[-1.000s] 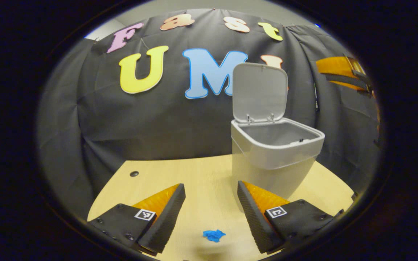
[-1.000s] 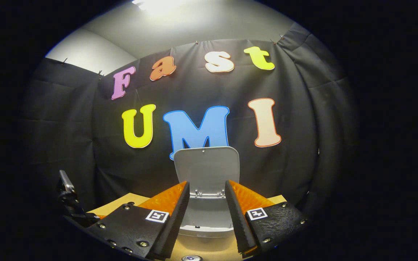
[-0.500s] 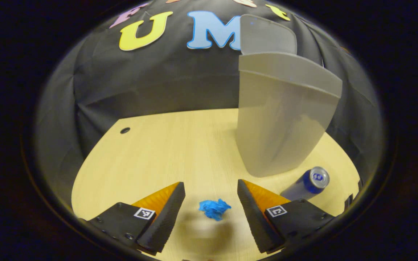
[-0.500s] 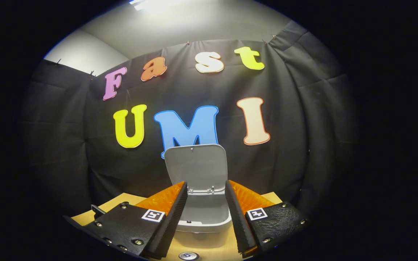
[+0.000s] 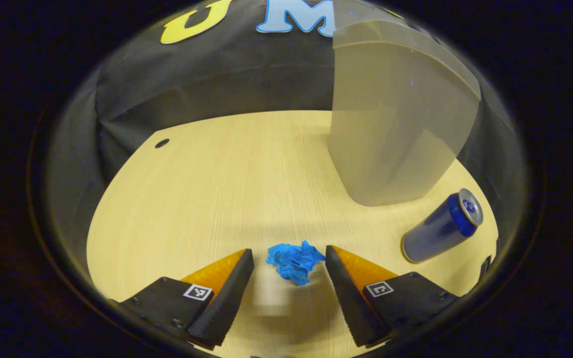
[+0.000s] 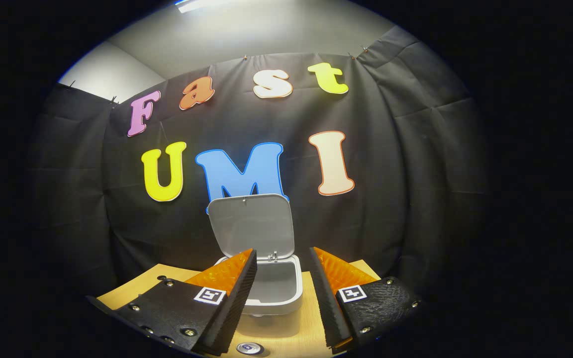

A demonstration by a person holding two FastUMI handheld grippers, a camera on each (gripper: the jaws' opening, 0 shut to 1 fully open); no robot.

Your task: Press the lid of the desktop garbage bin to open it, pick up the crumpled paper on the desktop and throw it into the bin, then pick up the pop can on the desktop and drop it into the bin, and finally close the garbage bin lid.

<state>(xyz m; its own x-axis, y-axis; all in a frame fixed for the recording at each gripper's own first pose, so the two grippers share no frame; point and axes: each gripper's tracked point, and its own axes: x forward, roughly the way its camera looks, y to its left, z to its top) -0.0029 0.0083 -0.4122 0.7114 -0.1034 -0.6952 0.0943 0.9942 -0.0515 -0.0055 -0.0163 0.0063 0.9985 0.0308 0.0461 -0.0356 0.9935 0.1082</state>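
In the left gripper view a blue crumpled paper (image 5: 294,261) lies on the wooden desktop (image 5: 207,189), just ahead of the gap between my fingers. My left gripper (image 5: 290,258) is open, low over the desk, not touching the paper. A blue pop can (image 5: 441,227) lies on its side at the right, beside the grey garbage bin (image 5: 396,124). In the right gripper view the bin (image 6: 271,288) stands with its lid (image 6: 251,226) raised upright. My right gripper (image 6: 282,256) hangs open above and in front of it, holding nothing. The can's top (image 6: 248,348) shows at the bottom edge.
A small round hole (image 5: 161,143) sits in the desk near its far left corner. Black cloth walls close off the desk behind and to both sides. Bare wood stretches left of the bin.
My left gripper has dropped down and forward, so the blue paper now sits at its fingertips. The right gripper has drifted back and to the right, away from the open bin.
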